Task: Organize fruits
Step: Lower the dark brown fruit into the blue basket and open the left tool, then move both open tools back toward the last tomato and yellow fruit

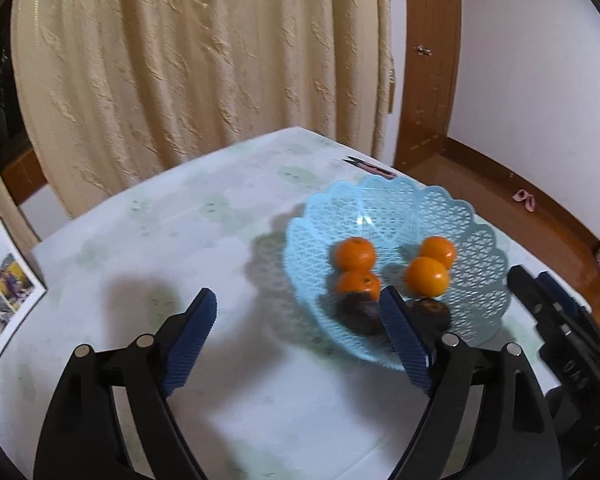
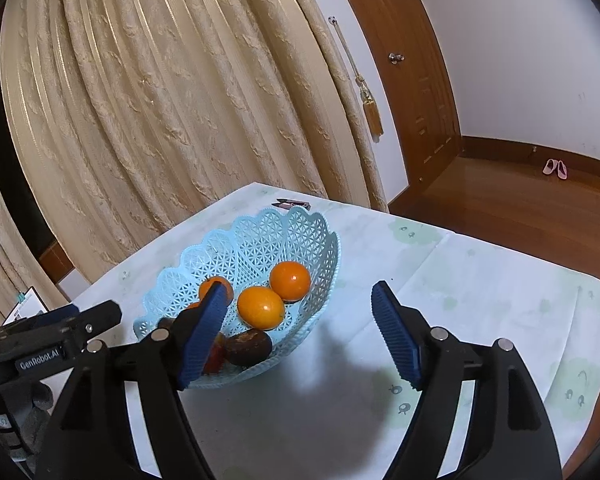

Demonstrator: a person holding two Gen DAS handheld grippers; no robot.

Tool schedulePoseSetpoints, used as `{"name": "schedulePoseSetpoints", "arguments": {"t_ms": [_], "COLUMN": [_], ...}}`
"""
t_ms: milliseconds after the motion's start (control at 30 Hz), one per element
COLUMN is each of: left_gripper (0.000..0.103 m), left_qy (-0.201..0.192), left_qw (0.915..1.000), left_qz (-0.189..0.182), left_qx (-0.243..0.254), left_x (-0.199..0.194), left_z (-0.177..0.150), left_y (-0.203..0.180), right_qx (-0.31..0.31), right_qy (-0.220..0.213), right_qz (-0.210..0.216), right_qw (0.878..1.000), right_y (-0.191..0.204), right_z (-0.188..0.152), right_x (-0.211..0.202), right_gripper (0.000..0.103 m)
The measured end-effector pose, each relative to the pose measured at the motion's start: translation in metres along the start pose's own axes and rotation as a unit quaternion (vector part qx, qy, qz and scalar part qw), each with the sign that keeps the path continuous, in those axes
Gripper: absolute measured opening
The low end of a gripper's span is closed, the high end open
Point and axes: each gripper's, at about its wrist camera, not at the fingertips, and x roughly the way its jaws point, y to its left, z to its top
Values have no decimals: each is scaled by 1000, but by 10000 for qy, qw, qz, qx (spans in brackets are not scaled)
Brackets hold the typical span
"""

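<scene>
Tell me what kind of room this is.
Probably a room in a home: floor-length cream curtains, a wooden door, pink slippers on the floor, and a fruit basket on a clothed table.

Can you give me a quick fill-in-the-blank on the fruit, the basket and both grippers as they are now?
1. The oranges lie inside the light ____ lattice basket.
2. In the left wrist view, the number of oranges showing is ____.
3. The left gripper and right gripper both have their jaws ____, holding nothing.
4. The dark fruit lies at the basket's ____ side, closest to the grippers.

Missing words: blue; four; open; near
</scene>
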Motion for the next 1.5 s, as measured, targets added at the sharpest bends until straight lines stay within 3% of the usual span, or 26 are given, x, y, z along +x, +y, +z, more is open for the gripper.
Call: {"name": "schedulePoseSetpoints", "arguments": {"t_ms": [267, 500, 967, 1233, 1500], "left_gripper": [83, 83, 83, 83, 83], "left_qy": [17, 141, 232, 385, 656], "left_qw": [9993, 9971, 9896, 9817, 9791], "left_qz": [338, 604, 1063, 1287, 1150], "left_qx": [-165, -449, -937, -1352, -1543], "left_x": [-12, -22, -56, -80, -74], "left_z": [-21, -47, -92, -127, -160], "left_y": [28, 67, 136, 183, 200], "right_qx": [-120, -447, -1680, -2036, -2121], "right_qy": [25, 144, 964, 1532, 1746], "right_qz": [207, 779, 1774, 1971, 1919], "right_qw": [9997, 9959, 9649, 9467, 9422], "right_y": [22, 64, 175, 203, 211], "right_z": [1, 1, -45, -79, -92], "right_x": [-5, -12, -7, 4, 13], "right_gripper": [77, 78, 79, 79, 79]}}
